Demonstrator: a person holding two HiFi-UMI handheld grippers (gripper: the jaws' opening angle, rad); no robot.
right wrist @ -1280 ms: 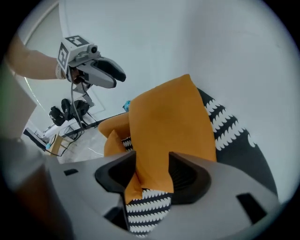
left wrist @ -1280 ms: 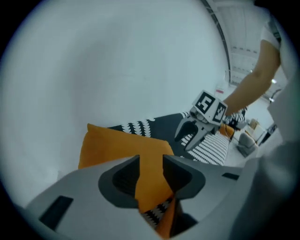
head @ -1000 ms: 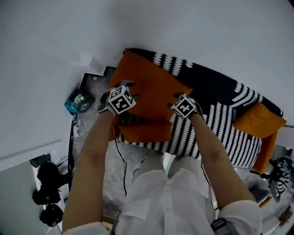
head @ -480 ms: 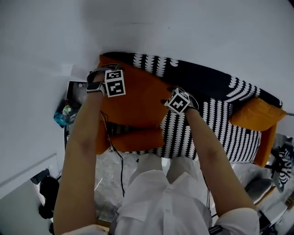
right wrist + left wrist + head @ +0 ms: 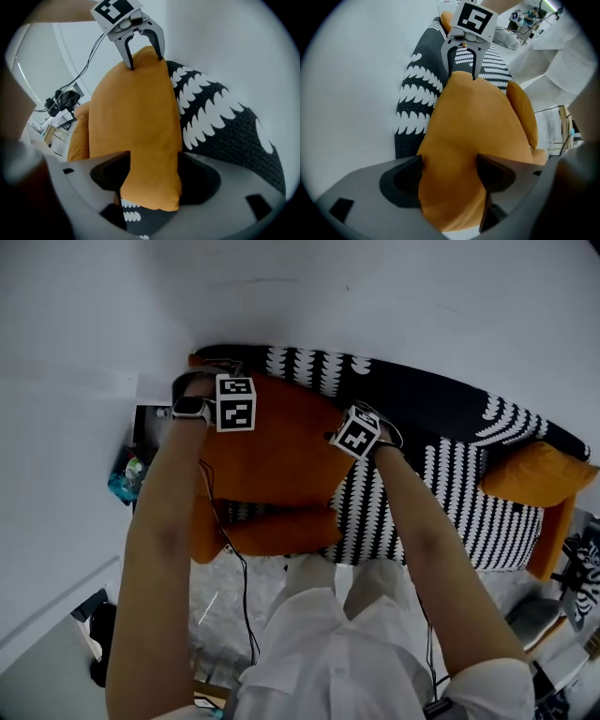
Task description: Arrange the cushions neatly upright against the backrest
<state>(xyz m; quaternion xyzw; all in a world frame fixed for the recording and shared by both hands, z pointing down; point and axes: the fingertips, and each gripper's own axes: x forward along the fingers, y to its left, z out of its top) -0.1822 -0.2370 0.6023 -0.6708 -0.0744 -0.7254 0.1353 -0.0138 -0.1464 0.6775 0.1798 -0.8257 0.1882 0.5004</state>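
The large orange cushion [image 5: 272, 451] stands upright at the left end of the sofa [image 5: 450, 413], its back leaning on the black-and-white patterned backrest [image 5: 220, 117], with the white wall [image 5: 375, 296] right behind. Its upper edge is flanked at both corners. The left hand-held gripper [image 5: 449, 163] is at the corner nearest the sofa's end, and its jaws are opening wide, with the cushion's soft corner filling the gap between them. The right hand-held gripper [image 5: 153, 158] is at the other top corner, and its jaws are also opening wide, with the cushion's edge passing straight between them and showing no pinch. Each gripper's marker cube faces up toward the head view. A second, flatter orange cushion [image 5: 281, 531] lies on the striped seat, just in front of the upright one and touching its lower edge. A third orange cushion [image 5: 539, 479] sits at the far right end of the sofa, well apart from the other two. The person's bare forearms reach down from white sleeves. On the floor to the left of the sofa is a small colourful bag [image 5: 125, 476], and thin cables [image 5: 246, 596] trail nearby.
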